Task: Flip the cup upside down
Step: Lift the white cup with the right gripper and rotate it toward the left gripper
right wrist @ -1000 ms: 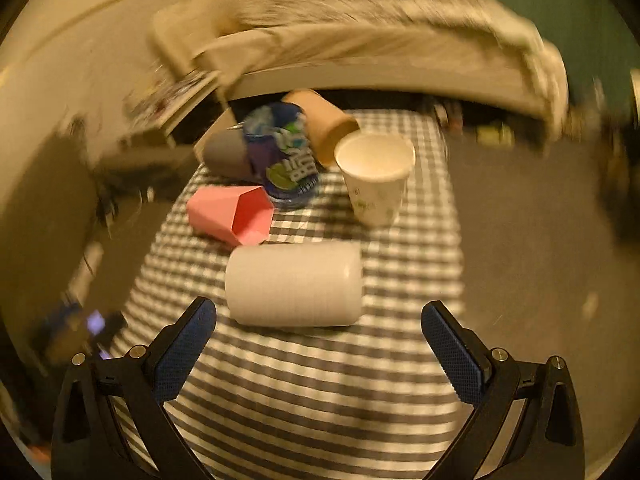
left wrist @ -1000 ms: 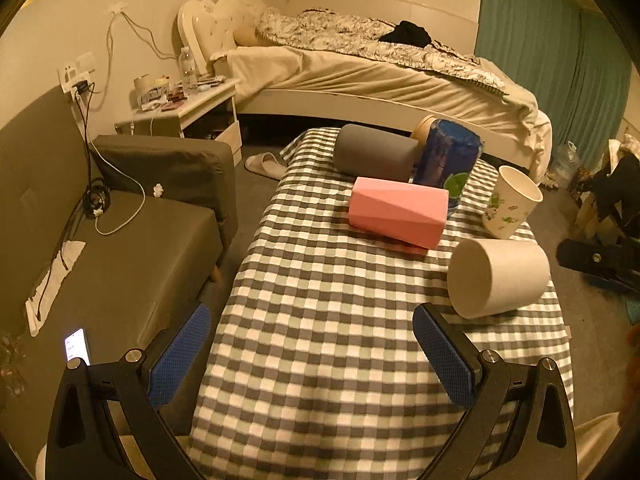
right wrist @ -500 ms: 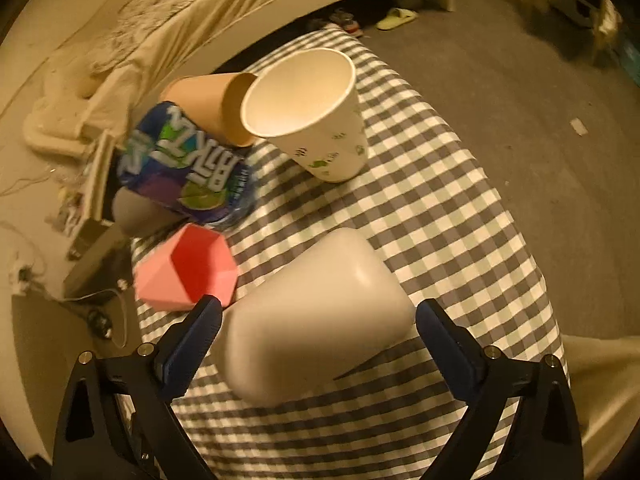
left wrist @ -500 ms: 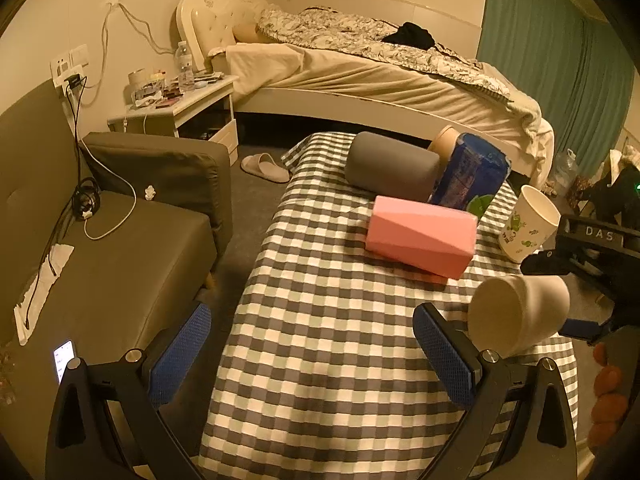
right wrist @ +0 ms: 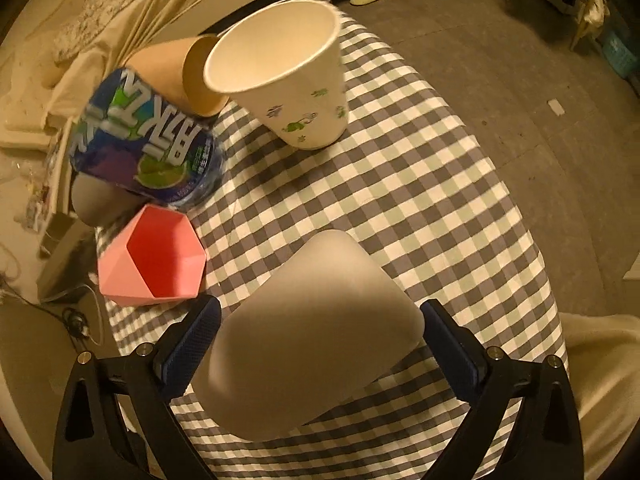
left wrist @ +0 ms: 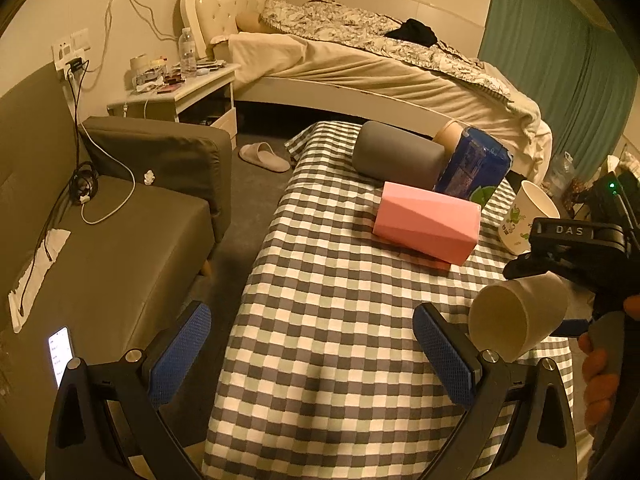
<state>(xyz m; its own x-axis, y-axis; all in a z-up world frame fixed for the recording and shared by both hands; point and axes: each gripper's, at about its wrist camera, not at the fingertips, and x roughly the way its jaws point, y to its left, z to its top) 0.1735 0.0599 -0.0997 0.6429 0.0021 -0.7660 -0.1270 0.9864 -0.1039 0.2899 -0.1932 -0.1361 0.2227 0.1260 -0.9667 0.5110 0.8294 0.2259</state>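
Note:
A plain white cup (right wrist: 312,332) sits tilted between the fingers of my right gripper (right wrist: 318,344), lifted off the checked tablecloth (right wrist: 420,200), base pointing away from the camera. In the left wrist view the same cup (left wrist: 520,320) hangs at the right with its open mouth facing left, held by the right gripper (left wrist: 568,280). My left gripper (left wrist: 312,344) is open and empty above the near end of the table (left wrist: 340,320).
An upright printed paper cup (right wrist: 288,76), a tan cup on its side (right wrist: 176,68), a blue can (right wrist: 148,140), a grey cylinder (left wrist: 400,156) and a pink box (left wrist: 428,220) crowd the table's far end. A sofa (left wrist: 100,220) stands to the left.
The white cup lay on its side on the cloth. My right gripper came in, closed around it and lifted it, tilting it. My left gripper shifted slightly left.

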